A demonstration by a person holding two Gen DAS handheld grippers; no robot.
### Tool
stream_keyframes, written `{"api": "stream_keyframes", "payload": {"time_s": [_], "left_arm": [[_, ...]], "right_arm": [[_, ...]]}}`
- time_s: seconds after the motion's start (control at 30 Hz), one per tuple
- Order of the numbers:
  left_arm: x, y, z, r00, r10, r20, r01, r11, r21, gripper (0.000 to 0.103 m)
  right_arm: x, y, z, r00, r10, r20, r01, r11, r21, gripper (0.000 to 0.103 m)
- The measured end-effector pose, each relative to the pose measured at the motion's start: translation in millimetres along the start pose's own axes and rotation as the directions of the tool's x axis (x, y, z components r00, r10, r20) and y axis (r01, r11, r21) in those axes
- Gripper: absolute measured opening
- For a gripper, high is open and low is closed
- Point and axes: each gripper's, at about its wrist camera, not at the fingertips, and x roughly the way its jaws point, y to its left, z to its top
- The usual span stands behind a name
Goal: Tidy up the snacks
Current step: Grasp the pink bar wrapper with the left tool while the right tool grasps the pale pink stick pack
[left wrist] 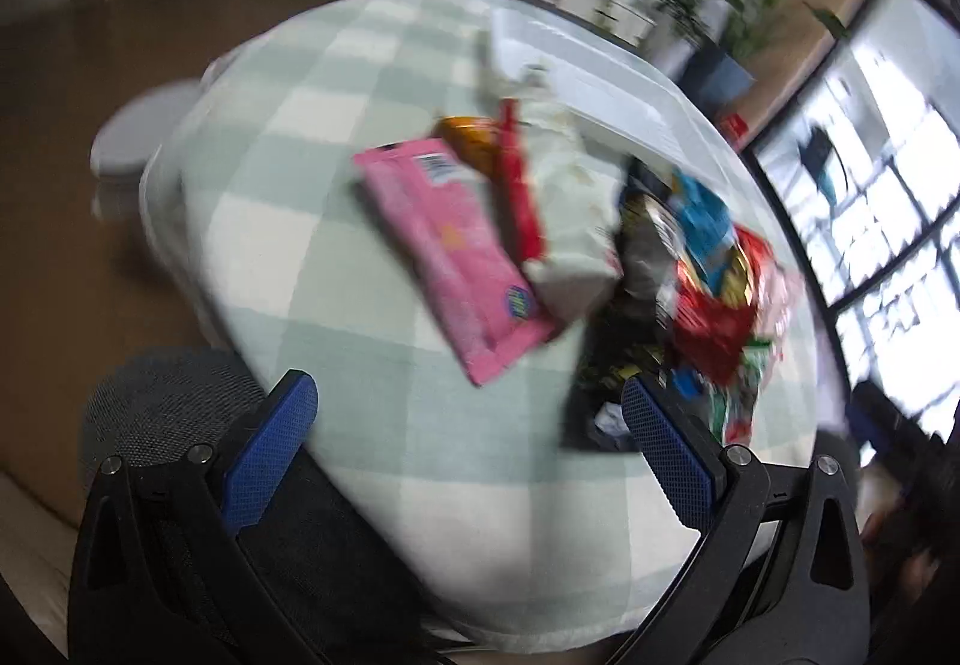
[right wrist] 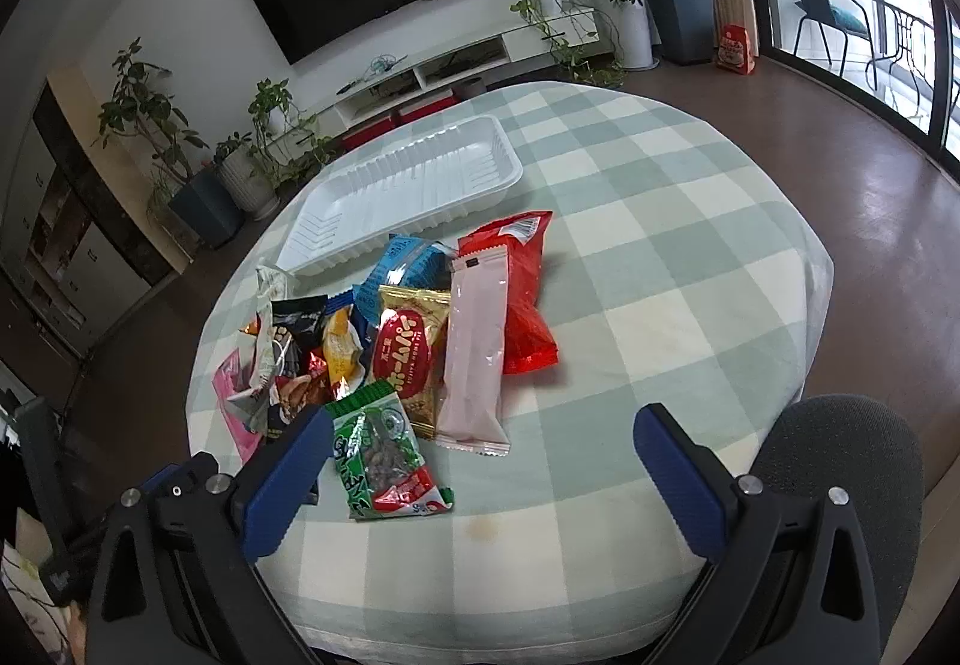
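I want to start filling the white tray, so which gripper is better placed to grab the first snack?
Probably the right gripper. It is open, its view is sharp, and the green packet lies apart from the pile beside its fingers. The left gripper is open too, but its view is blurred and the pink packet sits farther ahead.

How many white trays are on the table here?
1. The white tray sits at the far side of the checked table, just behind the snack pile, with nothing in it. No second tray shows in either view.
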Motion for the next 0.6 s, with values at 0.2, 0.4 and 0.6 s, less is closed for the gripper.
{"api": "stream_keyframes", "payload": {"time_s": [0.2,0.4,0.6], "left_arm": [[15,12,36,0.994,0.098,-0.043,-0.1,0.994,-0.039,0.103],[39,-1,56,0.993,0.103,-0.053,-0.104,0.995,-0.011,0.101],[55,-5,59,0.992,0.111,-0.063,-0.111,0.994,0.009,0.089]], "right_arm": [[13,-5,0,0.998,0.03,-0.062,-0.03,1.0,0.0,0.096],[23,-12,0,0.994,0.043,-0.096,-0.041,0.999,0.016,0.089],[25,-19,3,0.995,0.04,-0.087,-0.038,0.999,0.015,0.079]]}}
